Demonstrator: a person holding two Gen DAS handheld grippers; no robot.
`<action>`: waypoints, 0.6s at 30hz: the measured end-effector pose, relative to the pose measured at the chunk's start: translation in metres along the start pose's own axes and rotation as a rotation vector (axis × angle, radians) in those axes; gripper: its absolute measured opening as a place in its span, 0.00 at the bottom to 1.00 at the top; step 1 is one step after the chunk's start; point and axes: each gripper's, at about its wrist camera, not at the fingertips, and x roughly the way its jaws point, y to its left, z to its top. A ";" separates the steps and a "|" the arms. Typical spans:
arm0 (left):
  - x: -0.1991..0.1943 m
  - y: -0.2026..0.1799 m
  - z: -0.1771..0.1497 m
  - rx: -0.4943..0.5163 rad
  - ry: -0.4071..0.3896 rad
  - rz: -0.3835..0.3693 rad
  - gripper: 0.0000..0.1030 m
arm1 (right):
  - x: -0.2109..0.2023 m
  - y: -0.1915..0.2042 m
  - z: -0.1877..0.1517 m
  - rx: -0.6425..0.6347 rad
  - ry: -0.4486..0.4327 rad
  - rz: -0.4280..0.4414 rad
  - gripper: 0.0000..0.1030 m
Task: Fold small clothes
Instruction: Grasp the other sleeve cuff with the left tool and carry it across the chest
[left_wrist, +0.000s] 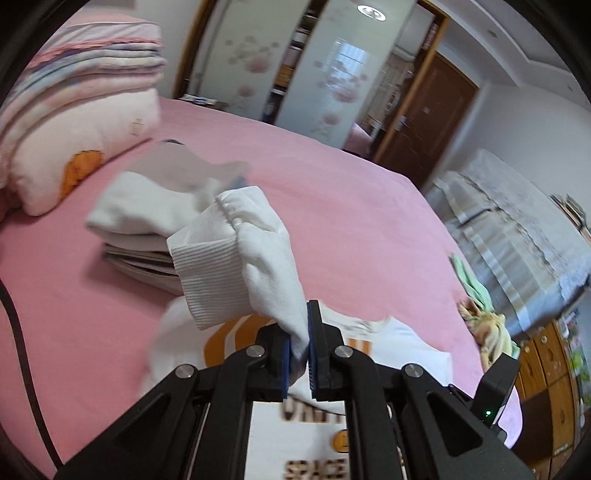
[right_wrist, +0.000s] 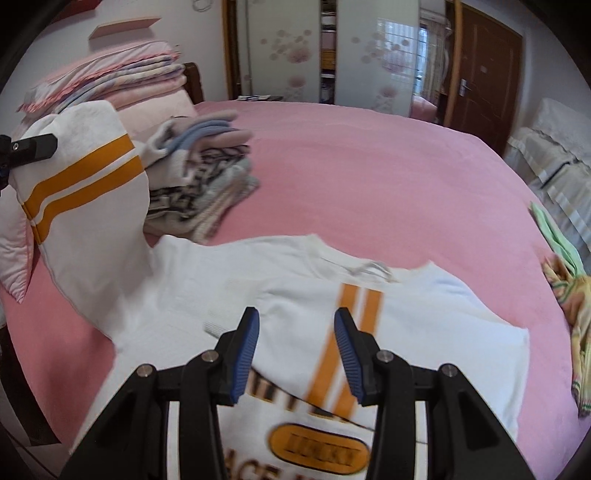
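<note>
A white sweatshirt (right_wrist: 295, 306) with orange stripes and a printed front lies on the pink bed (right_wrist: 369, 177). My left gripper (left_wrist: 299, 347) is shut on its left sleeve (left_wrist: 236, 258), with the ribbed cuff lifted above the bed; that raised sleeve (right_wrist: 81, 192) shows at the left of the right wrist view, with the left gripper's tip (right_wrist: 33, 146) on it. My right gripper (right_wrist: 295, 354) is open and empty, just above the sweatshirt's chest. The sweatshirt body also shows under the left gripper (left_wrist: 388, 339).
A stack of folded clothes (right_wrist: 207, 173) sits on the bed behind the sweatshirt, also in the left wrist view (left_wrist: 147, 221). Pillows and folded quilts (left_wrist: 81, 96) lie at the headboard. A green and yellow garment (right_wrist: 569, 295) lies at the bed's right edge.
</note>
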 end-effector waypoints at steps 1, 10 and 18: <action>0.009 -0.015 -0.005 0.012 0.016 -0.015 0.05 | -0.001 -0.011 -0.003 0.013 0.002 -0.007 0.41; 0.122 -0.108 -0.086 0.027 0.223 -0.088 0.05 | -0.001 -0.102 -0.036 0.114 0.046 -0.079 0.41; 0.183 -0.131 -0.151 0.122 0.400 -0.068 0.17 | 0.017 -0.142 -0.059 0.188 0.117 -0.087 0.41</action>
